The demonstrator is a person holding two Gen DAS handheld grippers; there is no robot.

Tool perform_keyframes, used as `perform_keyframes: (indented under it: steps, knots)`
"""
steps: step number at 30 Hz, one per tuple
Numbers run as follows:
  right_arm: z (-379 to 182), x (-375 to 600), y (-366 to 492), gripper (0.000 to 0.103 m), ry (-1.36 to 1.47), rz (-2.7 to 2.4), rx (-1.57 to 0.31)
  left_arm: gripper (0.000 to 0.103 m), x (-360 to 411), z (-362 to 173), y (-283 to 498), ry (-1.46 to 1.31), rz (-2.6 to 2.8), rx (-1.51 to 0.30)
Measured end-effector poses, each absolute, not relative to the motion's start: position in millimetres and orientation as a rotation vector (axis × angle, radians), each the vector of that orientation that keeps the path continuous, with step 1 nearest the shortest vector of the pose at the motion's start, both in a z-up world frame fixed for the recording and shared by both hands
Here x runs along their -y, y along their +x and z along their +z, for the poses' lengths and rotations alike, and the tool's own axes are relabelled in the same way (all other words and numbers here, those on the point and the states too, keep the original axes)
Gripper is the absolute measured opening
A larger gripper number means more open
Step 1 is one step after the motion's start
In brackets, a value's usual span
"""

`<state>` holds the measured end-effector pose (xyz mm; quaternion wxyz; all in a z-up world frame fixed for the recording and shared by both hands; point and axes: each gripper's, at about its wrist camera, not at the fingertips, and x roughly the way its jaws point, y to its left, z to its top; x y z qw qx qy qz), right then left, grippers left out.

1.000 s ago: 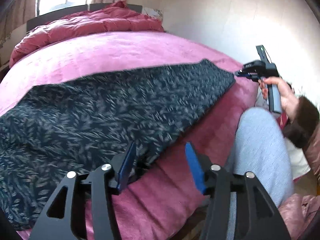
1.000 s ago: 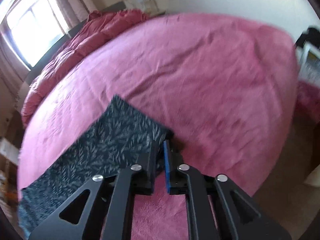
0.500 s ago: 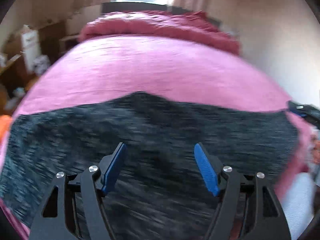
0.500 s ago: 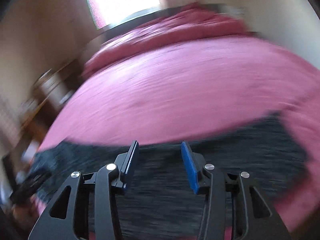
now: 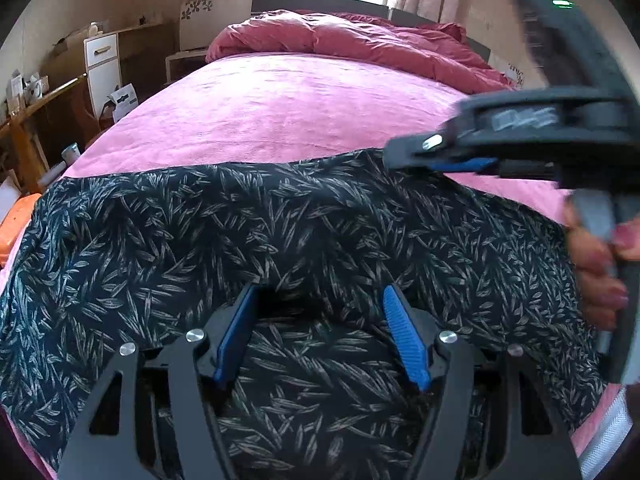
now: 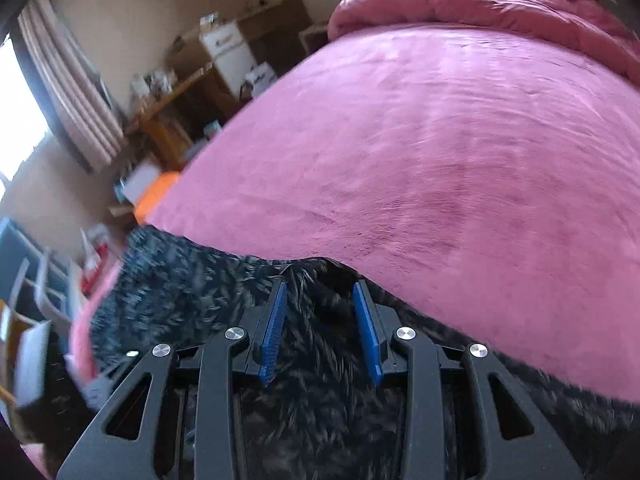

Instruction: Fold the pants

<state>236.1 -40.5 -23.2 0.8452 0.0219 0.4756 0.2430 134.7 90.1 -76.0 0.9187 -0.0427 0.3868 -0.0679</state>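
The dark leaf-print pants lie spread across the near edge of the pink bed. My left gripper is open, its blue pads low over the middle of the fabric, holding nothing. My right gripper is open too, its blue fingers over the far edge of the pants. The right gripper also shows in the left wrist view, held by a hand at the right, over the far edge of the pants.
A rumpled red duvet lies at the head of the bed. A white cabinet, wooden furniture and an orange object stand along the left side. The wall is on the right.
My right gripper has let go of the pants corner and opened. Both grippers have swung round and now hover over the middle of the spread pants, close together.
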Motion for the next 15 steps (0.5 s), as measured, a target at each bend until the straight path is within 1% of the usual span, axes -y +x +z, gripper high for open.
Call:
perform_keyframes:
  steps: [1, 2, 4, 5, 9, 11, 15]
  knots:
    - [-27, 37, 234, 0.034, 0.017, 0.512, -1.016, 0.065, -92, -76, 133, -0.091, -0.144, -0.791]
    - [-32, 34, 235, 0.03, -0.006, 0.521, -1.028, 0.065, -93, -75, 132, -0.093, -0.146, -0.789]
    - [-38, 27, 236, 0.011, -0.047, 0.532, -1.024, 0.066, -95, -73, 127, -0.103, -0.151, -0.788]
    - [-40, 24, 238, 0.008, -0.067, 0.528, -1.028, 0.066, -95, -73, 126, -0.105, -0.151, -0.789]
    - [-43, 15, 249, 0.007, -0.085, 0.445, -1.009, 0.066, -106, -72, 127, -0.124, -0.141, -0.794]
    - [-55, 10, 256, 0.007, -0.07, 0.412, -1.009, 0.066, -109, -73, 129, -0.131, -0.133, -0.8]
    - [-64, 7, 253, 0.008, -0.068, 0.411, -0.937, 0.066, -107, -74, 127, -0.112, -0.126, -0.813]
